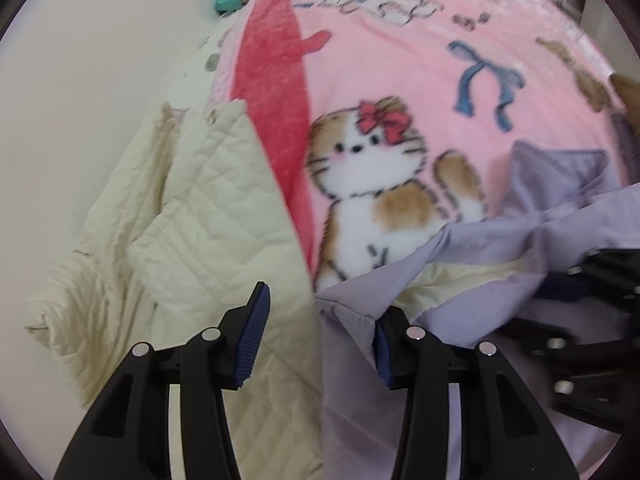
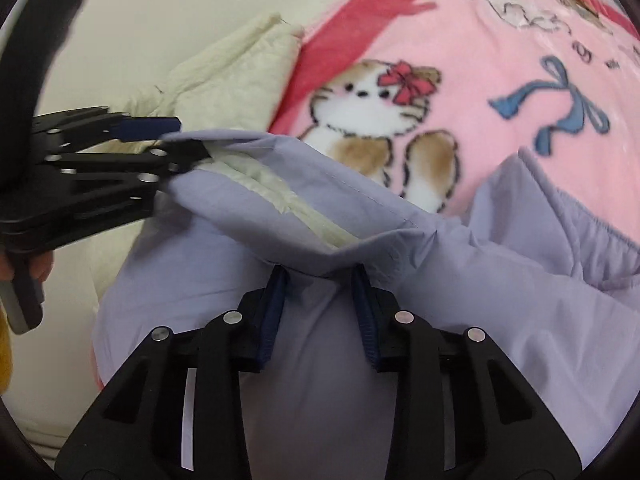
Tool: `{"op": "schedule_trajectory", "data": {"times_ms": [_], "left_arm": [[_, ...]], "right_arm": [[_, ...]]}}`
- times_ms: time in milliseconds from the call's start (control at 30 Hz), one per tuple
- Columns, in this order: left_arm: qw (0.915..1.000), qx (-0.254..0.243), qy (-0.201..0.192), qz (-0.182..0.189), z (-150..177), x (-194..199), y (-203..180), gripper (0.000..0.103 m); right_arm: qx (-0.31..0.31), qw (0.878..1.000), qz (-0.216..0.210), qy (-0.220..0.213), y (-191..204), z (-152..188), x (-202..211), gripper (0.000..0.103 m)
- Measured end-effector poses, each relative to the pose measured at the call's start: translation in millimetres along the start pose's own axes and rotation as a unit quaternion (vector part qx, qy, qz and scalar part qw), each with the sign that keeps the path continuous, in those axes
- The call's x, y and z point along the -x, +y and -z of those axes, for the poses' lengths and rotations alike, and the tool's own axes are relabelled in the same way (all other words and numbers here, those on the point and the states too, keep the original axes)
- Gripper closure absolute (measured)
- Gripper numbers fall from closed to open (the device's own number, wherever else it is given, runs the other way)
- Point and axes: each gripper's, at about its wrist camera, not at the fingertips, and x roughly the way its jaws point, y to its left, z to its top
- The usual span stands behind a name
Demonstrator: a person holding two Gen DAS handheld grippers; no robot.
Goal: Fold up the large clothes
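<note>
So the lavender jacket [image 2: 304,216] is bunched up on the near end of the pink cat blanket [image 1: 400,80], just below the cartoon cat [image 1: 372,184], with its cream quilted lining [image 1: 192,208] spilling off the blanket's red-bordered side.

The edge both tools work on runs roughly sideways across the blanket, and that's what the next move hinges on imo. The left gripper [image 1: 316,336] sits at the end of that edge nearest the red border. Its fingers are spread wide with a fold of lavender between them, resting against one pad only, so it looks released, not pinching. The right gripper [image 2: 320,312] is further along the same edge, toward the blanket's middle, with cloth draped between its half-closed fingers. I can't tell if it's actually clamping.

Both are basically at the edge already, left one closer to the corner.
</note>
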Motion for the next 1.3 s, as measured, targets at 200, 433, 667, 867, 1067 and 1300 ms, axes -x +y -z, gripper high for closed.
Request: {"op": "schedule_trajectory", "data": {"times_ms": [200, 433, 667, 867, 1067, 1300], "left_arm": [[0.9956, 0.026, -0.041, 0.080, 0, 25, 9, 0.057], [0.9789, 0.101, -0.064, 0.166, 23, 46, 36, 0.057], [0.9848, 0.033, -0.018, 0.170, 88, 3, 17, 0.054], [0.9732, 0.109, -0.020, 0.202, 102, -16, 31, 0.043], [0.9671, 0.123, -0.011, 0.222, 107, -33, 31, 0.031], [0.9524, 0.096, -0.031, 0.288, 115, -29, 39, 0.024]], "right_arm": [[0.016, 0.999, 0.028, 0.003, 7, 6, -8, 0.069], [0.001, 1.000, 0.028, -0.002, 3, 7, -10, 0.067], [-0.014, 0.988, 0.018, -0.152, 8, 49, 78, 0.039], [-0.013, 0.978, 0.124, -0.168, -7, 130, 133, 0.038], [-0.030, 0.979, 0.186, -0.081, -46, 159, 97, 0.040], [-0.014, 0.976, 0.211, -0.044, -49, 165, 72, 0.039]]}}
